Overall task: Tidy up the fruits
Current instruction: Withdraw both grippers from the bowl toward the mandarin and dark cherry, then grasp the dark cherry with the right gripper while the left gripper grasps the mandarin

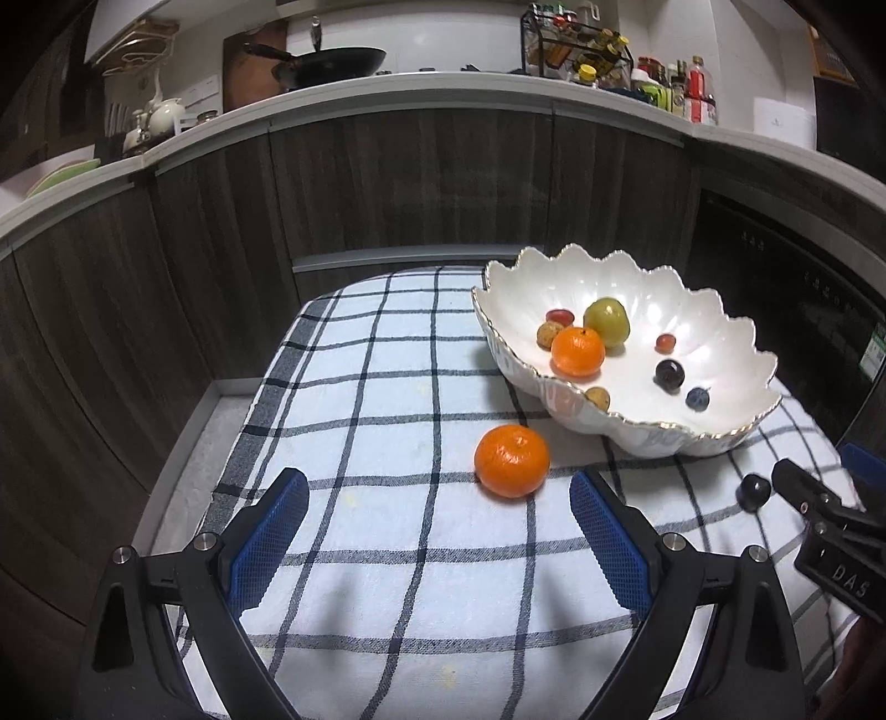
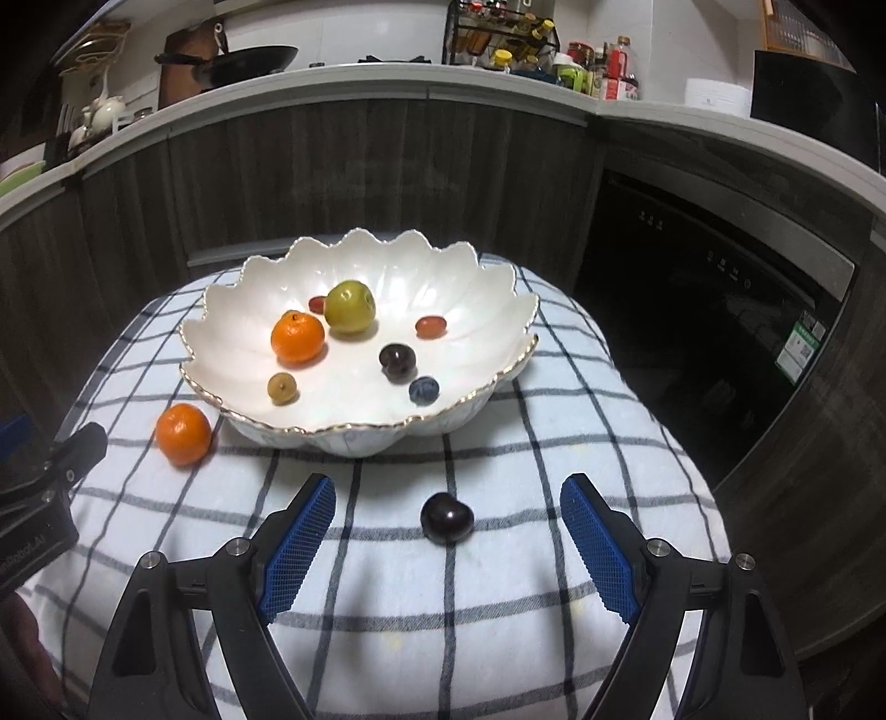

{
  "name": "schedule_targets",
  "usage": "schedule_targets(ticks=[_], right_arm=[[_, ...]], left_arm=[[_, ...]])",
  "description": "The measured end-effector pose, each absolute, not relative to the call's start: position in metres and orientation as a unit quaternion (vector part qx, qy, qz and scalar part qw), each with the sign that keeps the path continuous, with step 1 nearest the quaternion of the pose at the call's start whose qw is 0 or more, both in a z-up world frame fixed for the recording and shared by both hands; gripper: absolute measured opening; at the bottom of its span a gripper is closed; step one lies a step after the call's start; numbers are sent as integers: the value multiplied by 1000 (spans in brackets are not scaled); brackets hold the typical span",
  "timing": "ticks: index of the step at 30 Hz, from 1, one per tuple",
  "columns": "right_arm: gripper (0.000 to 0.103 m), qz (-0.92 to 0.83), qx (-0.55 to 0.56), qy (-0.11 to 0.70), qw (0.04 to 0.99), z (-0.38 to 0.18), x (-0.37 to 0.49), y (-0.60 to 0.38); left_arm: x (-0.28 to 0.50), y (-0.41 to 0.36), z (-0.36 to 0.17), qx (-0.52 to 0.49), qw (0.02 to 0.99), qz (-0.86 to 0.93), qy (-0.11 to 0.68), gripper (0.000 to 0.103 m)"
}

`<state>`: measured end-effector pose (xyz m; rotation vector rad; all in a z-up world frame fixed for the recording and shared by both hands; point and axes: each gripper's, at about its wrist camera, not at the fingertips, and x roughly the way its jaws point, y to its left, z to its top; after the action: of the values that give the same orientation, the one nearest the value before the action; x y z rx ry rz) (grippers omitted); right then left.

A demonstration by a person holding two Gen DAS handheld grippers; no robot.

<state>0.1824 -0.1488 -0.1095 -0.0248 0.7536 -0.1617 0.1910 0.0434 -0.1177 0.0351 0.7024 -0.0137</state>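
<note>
While both grippers stood spread and empty, we found the right gripper (image 2: 447,531) nearer the dark plum (image 2: 446,516), lying just ahead between its fingers.

A home kitchen: wok (image 1: 332,61) at 11 o'clock, spice rack (image 1: 576,44) at 1, built-in dishwasher (image 2: 703,343) at 3.

White letters "DAS" stand on the black body of the right gripper (image 1: 841,554) at the near right of the left wrist view. A green-and-white sticker (image 2: 800,346) on the dark appliance door is too small to read.
</note>
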Motion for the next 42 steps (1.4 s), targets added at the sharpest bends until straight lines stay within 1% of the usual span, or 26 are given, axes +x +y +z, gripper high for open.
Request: schedule_targets(ticks=[12,17,21,23,25,26,29,33,38,39,40,42], right_arm=[[84,-91,4,405,910,-135,197,-154],[84,-79,-4,396,915,-133,199,-148],[83,-66,-20,386,920,-132,202,-140],[80,-61,-18,391,918,-135,205,-139],[73,-59,-17,397,916,-138,208,-138],[72,-59,-15,400,915,-139,210,-139],[72,-63,-6,405,912,-143,214,-144],[72,-69,3,413,908,-148,217,-149],[72,-71,14,424,903,-155,221,-155],[71,-71,16,425,902,-155,222,-155],[64,-71,18,426,902,-156,222,-156],[59,-70,20,433,899,-159,224,-157]], left_arm=[[218,31,-127,79,932,-52,349,97],[227,22,-133,110,929,-84,344,97],[234,20,-141,109,925,-98,351,96],[238,19,-145,113,922,-103,355,95],[241,16,-148,118,920,-111,358,94],[242,15,-149,119,919,-113,359,94],[247,11,-155,128,913,-126,367,90],[251,5,-162,141,904,-143,378,79],[256,1,-167,146,896,-153,390,76],[256,1,-168,147,895,-153,391,75],[257,1,-169,148,895,-154,392,75],[258,0,-171,149,892,-157,396,71]])
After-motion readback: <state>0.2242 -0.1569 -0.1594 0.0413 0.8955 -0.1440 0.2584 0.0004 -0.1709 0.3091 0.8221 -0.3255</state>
